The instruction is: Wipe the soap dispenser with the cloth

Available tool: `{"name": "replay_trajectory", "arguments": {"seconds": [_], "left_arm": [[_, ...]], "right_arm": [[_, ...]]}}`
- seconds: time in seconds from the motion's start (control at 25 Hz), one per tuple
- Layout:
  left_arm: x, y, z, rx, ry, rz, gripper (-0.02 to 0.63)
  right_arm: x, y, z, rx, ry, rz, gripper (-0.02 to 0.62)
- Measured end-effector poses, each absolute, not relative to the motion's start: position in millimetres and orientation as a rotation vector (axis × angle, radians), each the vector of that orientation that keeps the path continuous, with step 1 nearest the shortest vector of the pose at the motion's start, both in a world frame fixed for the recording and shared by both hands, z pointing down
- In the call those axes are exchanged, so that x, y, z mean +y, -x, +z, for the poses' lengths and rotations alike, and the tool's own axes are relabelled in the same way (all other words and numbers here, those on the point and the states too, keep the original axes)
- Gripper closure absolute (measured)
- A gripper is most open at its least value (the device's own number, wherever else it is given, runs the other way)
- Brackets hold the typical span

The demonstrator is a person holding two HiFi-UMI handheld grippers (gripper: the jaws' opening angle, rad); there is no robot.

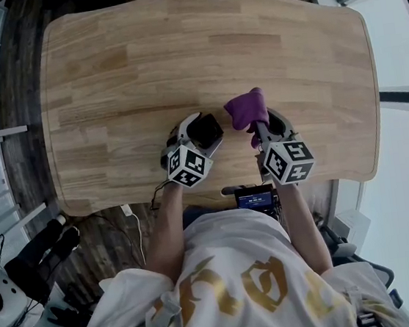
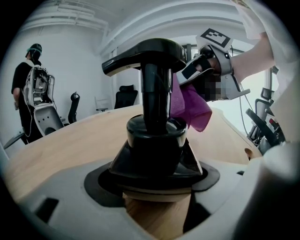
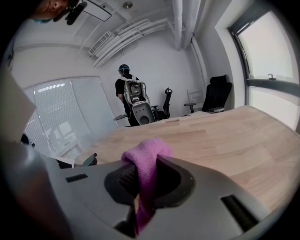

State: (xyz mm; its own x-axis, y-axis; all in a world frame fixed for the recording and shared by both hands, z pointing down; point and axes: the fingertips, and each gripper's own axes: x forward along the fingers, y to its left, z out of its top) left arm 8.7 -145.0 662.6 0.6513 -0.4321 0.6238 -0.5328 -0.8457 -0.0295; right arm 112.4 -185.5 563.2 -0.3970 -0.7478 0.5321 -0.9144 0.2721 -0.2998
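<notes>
1. The left claw [image 2: 157, 187] is shut tight on the bottom part of the black soap dispenser [image 2: 157, 117].
2. The dispenser stands upright in the claw, above the near side of the wooden table [image 1: 106, 82].
3. The right claw [image 3: 140, 187] is pinching a purple cloth [image 3: 143, 168], which sticks up between its jaws.
4. From the left gripper view, the cloth hangs just behind the pump. I cannot tell if they touch.
5. Far back, a person [image 3: 126, 93] stands by some black chairs [image 3: 213, 96].
</notes>
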Motion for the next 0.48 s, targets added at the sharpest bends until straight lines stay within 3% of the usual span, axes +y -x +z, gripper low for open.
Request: {"name": "replay_trajectory", "arguments": {"seconds": [0.48], "left_arm": [[-163,12,621,-0.836,-2.741,0.861,0.242]], "right_arm": [[-184,-105,546,-2.303,-1.507,0.743,0.561]]}}
